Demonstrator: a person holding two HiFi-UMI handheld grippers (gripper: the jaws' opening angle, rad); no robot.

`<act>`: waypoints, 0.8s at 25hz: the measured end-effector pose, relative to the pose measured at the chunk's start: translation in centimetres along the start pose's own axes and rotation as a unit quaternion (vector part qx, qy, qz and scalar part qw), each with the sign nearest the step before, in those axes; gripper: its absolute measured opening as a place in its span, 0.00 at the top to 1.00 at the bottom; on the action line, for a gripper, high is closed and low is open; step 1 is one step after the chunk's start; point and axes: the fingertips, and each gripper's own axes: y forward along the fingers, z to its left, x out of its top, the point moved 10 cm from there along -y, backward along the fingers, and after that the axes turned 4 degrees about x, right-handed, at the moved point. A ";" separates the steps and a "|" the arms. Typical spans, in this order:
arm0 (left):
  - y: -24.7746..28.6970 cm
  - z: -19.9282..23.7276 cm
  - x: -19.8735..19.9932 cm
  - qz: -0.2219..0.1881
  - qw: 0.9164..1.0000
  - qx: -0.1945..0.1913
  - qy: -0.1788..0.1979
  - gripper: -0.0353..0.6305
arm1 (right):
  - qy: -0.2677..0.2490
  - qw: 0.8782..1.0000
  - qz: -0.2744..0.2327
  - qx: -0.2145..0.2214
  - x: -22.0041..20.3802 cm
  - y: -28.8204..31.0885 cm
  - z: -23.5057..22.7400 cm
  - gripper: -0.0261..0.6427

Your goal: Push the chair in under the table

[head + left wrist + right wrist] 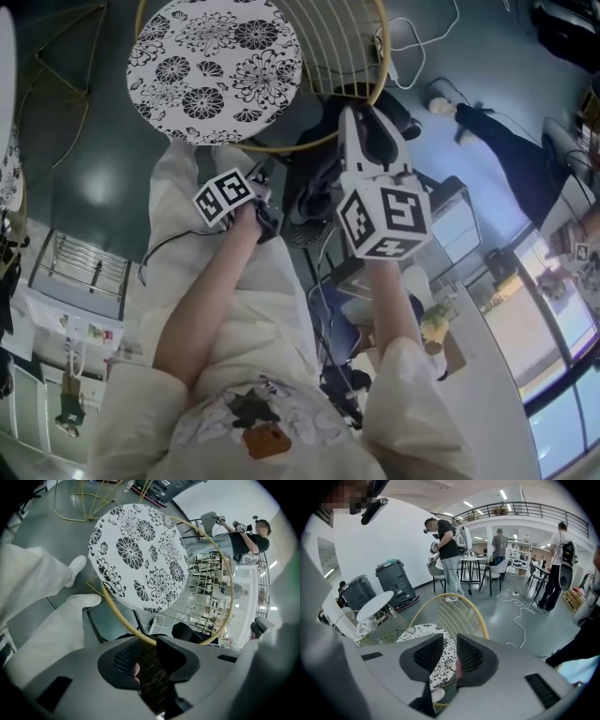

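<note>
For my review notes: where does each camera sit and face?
Head view: on the head, facing steeply down at the chair; torso, forearms show.
Left gripper view: on left gripper, along open jaws at the chair; legs show.
Right gripper view: on right gripper, along open jaws, over the chair into the hall; own body unclear.
Shared: the chair.

Gold-framed chair [214,70], floral seat, upright

Chair [214,66] sits dead ahead — its gold rim [300,145] bars the path; bare floor [94,178] open left, cables [412,42] clutter right.
</note>
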 end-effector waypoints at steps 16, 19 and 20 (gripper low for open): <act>5.7 1.8 -0.7 -0.026 0.987 0.000 -0.156 0.76 | -0.073 0.996 0.014 -0.045 0.7 3.5 -6.3 0.78; 6.0 2.1 -1.0 -0.029 0.983 0.009 -0.180 0.76 | -0.092 0.994 0.018 -0.054 0.6 3.9 -7.1 0.78; 6.1 2.1 -1.0 -0.032 0.983 0.010 -0.183 0.77 | -0.100 0.993 0.019 -0.057 0.6 4.1 -7.2 0.78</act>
